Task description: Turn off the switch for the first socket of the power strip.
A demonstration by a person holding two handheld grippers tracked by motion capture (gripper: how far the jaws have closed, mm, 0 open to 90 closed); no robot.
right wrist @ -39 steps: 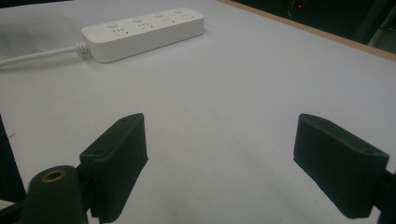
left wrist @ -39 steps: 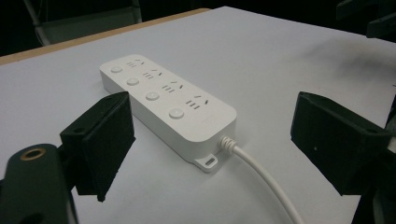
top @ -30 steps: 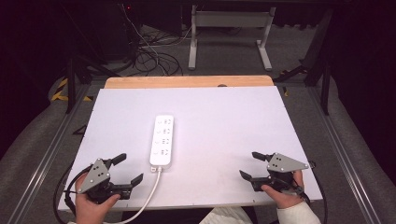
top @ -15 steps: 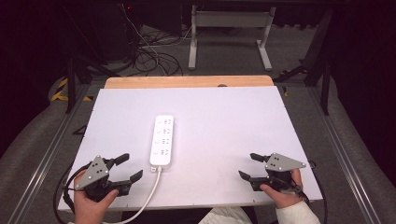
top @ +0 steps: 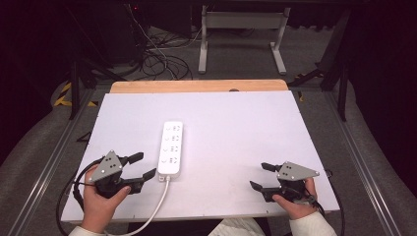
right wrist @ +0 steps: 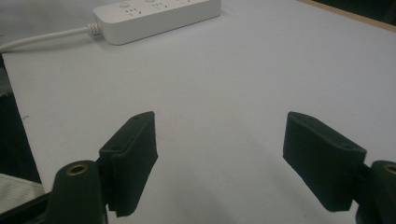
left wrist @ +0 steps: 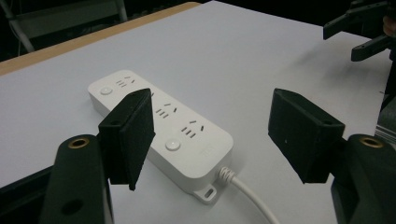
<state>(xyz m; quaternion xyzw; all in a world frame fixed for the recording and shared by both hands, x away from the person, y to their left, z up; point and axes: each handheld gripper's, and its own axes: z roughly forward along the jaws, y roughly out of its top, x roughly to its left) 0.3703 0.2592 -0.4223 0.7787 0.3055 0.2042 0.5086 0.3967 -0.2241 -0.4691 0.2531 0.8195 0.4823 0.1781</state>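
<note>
So: white power strip (top: 170, 148) lies flat on the white table (top: 236, 128), left of centre, long axis running away from the person. Its cord (top: 152, 211) leaves the near end and trails off the table's front edge. Sockets face up, nothing plugged in as far as I can see.

Left gripper (top: 138, 166) sits just beside the strip's near end, on its left side, jaws spread and empty. In the left gripper view the strip (left wrist: 161, 128) lies between and beyond the two jaws, cord strain relief nearest the camera; no contact that I can see.

Right gripper (top: 261, 176) is well apart from the strip, near the front right of the table, held low, jaws also spread wide, nothing between them. The right gripper view looks across bare table toward the strip (right wrist: 156, 14) and its cord (right wrist: 42, 38) at the far top left.

Progress, my read: nothing done yet on the strip. It looks untouched, no grasp made. Left gripper is lined up closest, so a grasp at the near end looks like the step in hand. Everything after that is left to do.

Wooden board edge (top: 196, 86) shows at the table's far side; cables on the floor (top: 157, 59) beyond.
</note>
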